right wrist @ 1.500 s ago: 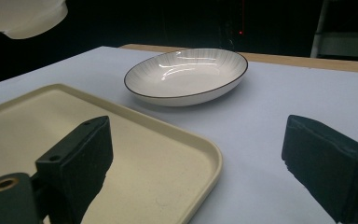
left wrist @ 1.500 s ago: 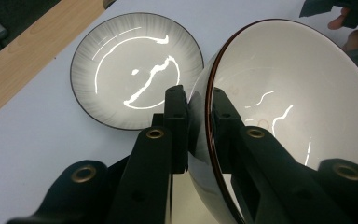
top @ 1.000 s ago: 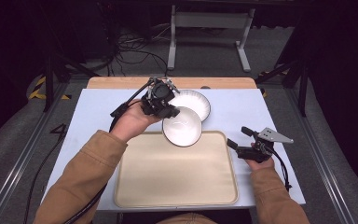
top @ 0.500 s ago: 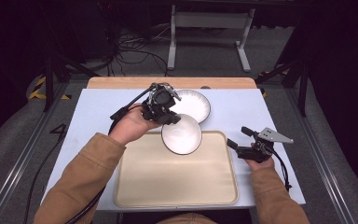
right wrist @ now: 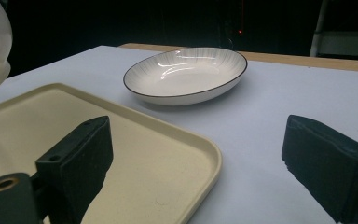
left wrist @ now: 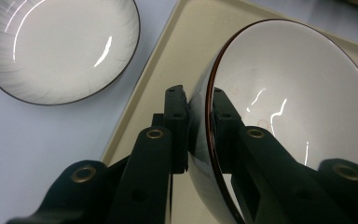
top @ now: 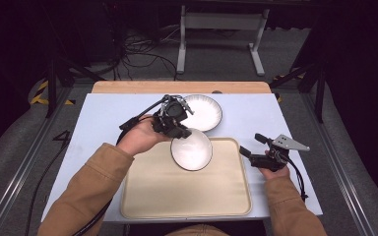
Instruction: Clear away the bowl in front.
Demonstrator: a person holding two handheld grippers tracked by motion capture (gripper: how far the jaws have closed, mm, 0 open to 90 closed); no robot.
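The left gripper (top: 177,129) is clamping the rim of the white bowl (top: 192,149) and carrying it above the far edge of the tray (top: 187,196), likely needing a gentle lowering next, while the right gripper (top: 254,144) is waiting open-jawed beside the tray.

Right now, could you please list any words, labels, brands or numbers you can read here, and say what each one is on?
None can be read.
Bowl held by the left gripper: faint reddish marks inside, too blurred to tell if they are text.
Plate, tray, table and right gripper: no print visible.
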